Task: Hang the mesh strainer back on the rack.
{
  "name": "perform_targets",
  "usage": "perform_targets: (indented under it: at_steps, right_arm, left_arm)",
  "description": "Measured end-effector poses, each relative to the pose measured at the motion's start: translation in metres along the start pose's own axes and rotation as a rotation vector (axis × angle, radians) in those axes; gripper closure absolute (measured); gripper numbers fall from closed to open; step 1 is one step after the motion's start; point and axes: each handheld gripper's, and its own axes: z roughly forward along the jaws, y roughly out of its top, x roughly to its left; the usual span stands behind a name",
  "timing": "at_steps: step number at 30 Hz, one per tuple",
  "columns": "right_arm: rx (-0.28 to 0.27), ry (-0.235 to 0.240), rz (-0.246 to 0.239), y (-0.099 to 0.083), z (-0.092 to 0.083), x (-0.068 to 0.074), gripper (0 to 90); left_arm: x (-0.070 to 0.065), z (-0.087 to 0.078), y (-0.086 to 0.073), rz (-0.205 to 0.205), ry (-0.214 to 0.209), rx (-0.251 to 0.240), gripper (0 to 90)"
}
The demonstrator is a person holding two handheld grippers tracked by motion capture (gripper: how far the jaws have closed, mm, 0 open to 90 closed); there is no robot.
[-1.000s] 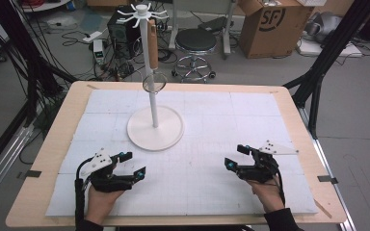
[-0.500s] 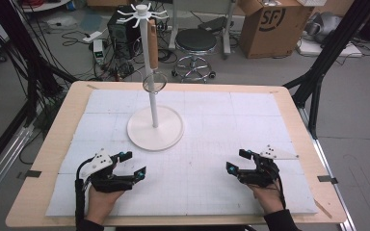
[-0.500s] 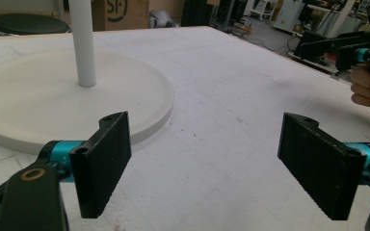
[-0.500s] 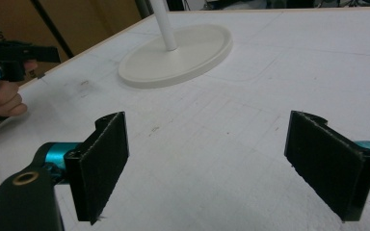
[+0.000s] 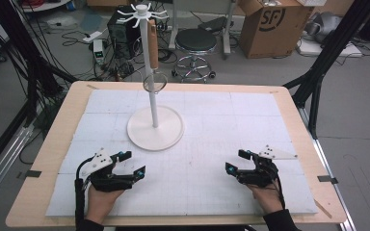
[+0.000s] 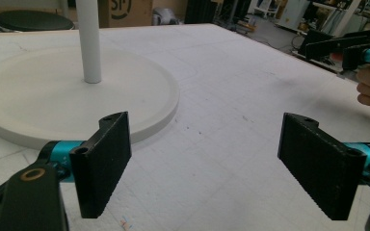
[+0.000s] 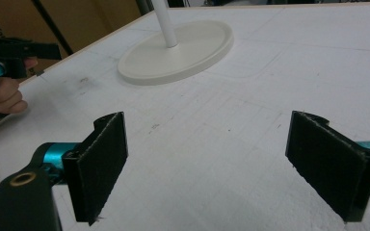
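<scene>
the white stand [image 5: 154, 126] rises mid-surface [image 5: 212, 115], a strainer [image 5: 154, 83] hanging by its pole. near of the stand, the left gripper [image 5: 127, 164] and right gripper [image 5: 236, 161] rest well apart — fingers wide, holding nothing.

Left gripper [image 5: 130, 163] sat low at the near-left, held in the person's left hand [image 5: 101, 202], forearm coming in from the bottom edge; jaws spread wide with nothing between them, pointing forward and toward the middle, grey plate on top, cable trailing back. Right gripper [image 5: 237, 161] sat at the near-right in the right hand [image 5: 265, 195], dark sleeve at the wrist; jaws also wide apart, nothing held, angled inward. The two were well apart.
</scene>
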Motion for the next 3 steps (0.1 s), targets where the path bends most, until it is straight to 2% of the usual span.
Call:
perform_targets:
  at_steps: [3]
  right_arm:
    - [0.0,0.0,0.004,0.0,0.0001,-0.0004,13.5]
  left_arm:
    - [0.0003,0.0002,-0.0001,0.001,0.004,0.0,19.7]
